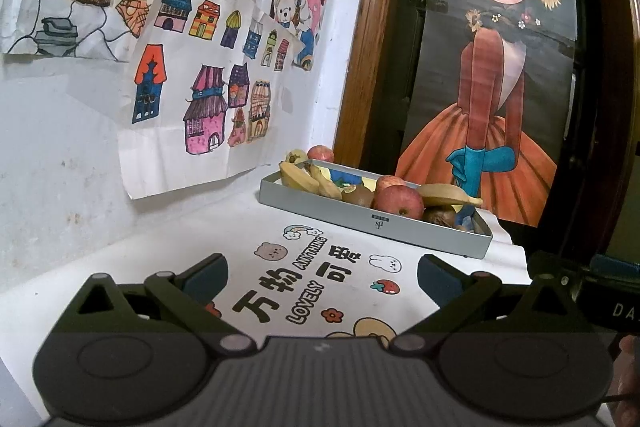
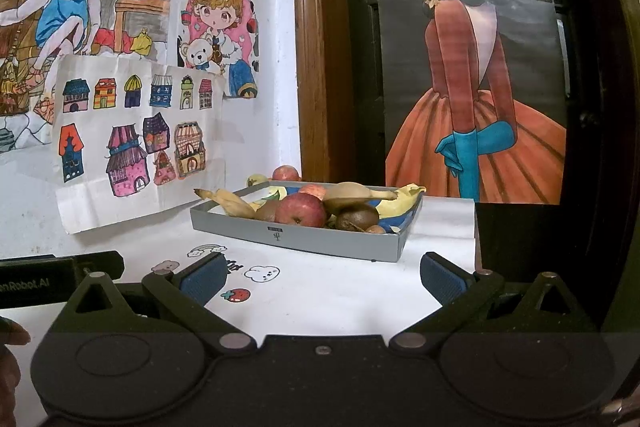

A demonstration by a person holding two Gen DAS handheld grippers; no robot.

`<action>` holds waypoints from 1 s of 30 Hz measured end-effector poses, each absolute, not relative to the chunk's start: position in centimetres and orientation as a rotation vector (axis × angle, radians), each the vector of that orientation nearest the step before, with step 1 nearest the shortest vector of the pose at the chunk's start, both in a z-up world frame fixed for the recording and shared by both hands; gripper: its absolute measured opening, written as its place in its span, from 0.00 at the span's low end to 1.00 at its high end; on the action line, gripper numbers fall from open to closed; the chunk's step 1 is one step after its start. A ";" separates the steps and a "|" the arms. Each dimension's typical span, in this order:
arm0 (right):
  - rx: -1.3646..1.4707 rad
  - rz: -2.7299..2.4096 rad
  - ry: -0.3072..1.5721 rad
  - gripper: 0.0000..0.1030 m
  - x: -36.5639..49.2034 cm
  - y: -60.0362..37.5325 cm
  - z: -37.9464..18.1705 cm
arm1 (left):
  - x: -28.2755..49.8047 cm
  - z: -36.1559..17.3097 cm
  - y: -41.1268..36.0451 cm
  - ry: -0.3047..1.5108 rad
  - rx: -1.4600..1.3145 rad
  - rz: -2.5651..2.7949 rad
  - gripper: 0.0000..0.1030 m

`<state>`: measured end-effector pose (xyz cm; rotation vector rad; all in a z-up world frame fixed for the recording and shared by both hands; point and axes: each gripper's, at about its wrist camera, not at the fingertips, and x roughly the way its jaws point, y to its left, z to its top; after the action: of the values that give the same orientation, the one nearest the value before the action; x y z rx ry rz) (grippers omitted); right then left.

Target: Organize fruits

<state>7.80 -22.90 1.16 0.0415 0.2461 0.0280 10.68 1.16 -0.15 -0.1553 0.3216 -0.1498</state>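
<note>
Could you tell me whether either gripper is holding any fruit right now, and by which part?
Nothing is held: the left gripper and right gripper are both open and empty, short of the shallow grey fruit tray.

"LOVELY ANYTHING" on the table mat (image 1: 304, 291); "MORNIN" on a wall drawing (image 2: 224, 23)

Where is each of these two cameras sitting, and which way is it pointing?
Left wrist view: rides on the left claw, looking forward over the table at the grey tray of fruit; its own open fingers show.
Right wrist view: rides on the right claw, facing the same tray more head-on; its open fingers show.
Shared: tray, red apple, wall drawings.
</note>
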 end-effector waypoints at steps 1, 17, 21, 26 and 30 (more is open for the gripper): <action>0.041 0.028 0.247 0.99 7.8 -22.9 1.2 | 10.7 -0.2 1.2 0.322 -0.155 -0.150 1.00; 0.043 0.027 0.248 0.99 7.7 -22.8 1.2 | 10.5 -0.1 1.3 0.321 -0.160 -0.146 1.00; 0.043 0.027 0.248 0.99 7.7 -22.8 1.2 | 10.5 -0.1 1.4 0.321 -0.160 -0.146 1.00; 0.043 0.028 0.248 0.99 7.7 -22.8 1.2 | 10.5 -0.1 1.3 0.321 -0.160 -0.146 1.00; 0.043 0.027 0.248 0.99 7.7 -22.8 1.2 | 10.5 -0.1 1.3 0.322 -0.161 -0.146 1.00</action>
<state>7.69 -22.83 1.20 0.0429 0.2479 0.0272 10.46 1.34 -0.11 -0.1610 0.3217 -0.1458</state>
